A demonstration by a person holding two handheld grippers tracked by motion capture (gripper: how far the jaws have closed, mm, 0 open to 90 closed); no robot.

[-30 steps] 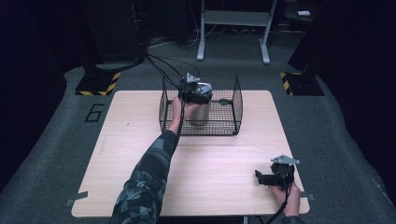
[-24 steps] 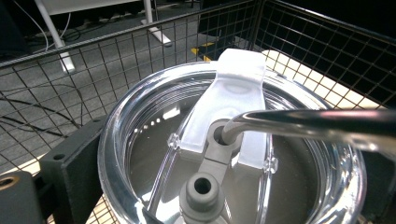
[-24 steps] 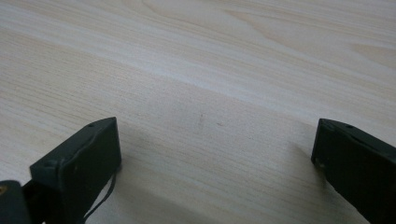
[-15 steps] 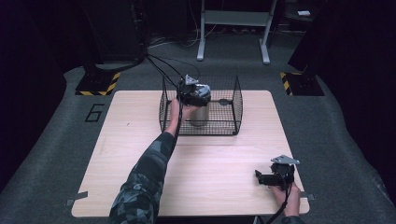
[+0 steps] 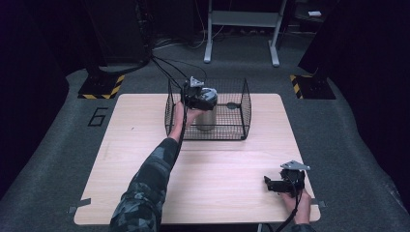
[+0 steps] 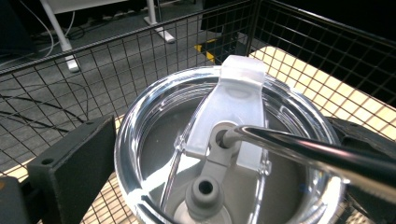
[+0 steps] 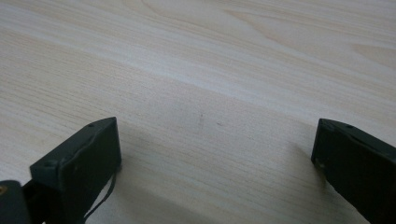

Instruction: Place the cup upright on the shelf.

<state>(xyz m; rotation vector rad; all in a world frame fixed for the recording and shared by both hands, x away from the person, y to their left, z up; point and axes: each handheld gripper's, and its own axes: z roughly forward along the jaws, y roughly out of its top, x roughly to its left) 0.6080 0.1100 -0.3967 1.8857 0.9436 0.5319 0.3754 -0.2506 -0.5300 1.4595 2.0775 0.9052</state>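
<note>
A steel tumbler (image 5: 207, 118) with a clear lid (image 6: 154, 140) and a metal straw (image 6: 317, 151) stands upright inside a black wire basket (image 5: 244, 104) at the back middle of the wooden table (image 5: 217, 164). My left gripper (image 5: 200, 96) reaches into the basket from above. It is shut on the tumbler just under the lid, one jaw on each side in the left gripper view (image 6: 224, 140). My right gripper (image 5: 275, 184) rests near the table's front right corner. It is open, with bare wood (image 7: 210, 56) between its jaws (image 7: 215, 140).
The basket's mesh walls (image 6: 303, 42) rise close around the tumbler. Grey carpet surrounds the table, with a "6" mark (image 5: 98, 116) at the left. Yellow-black striped bases (image 5: 101, 86) and a white desk frame (image 5: 241, 29) stand behind.
My left gripper has sunk a little lower into the basket with the tumbler. The right gripper has not moved.
</note>
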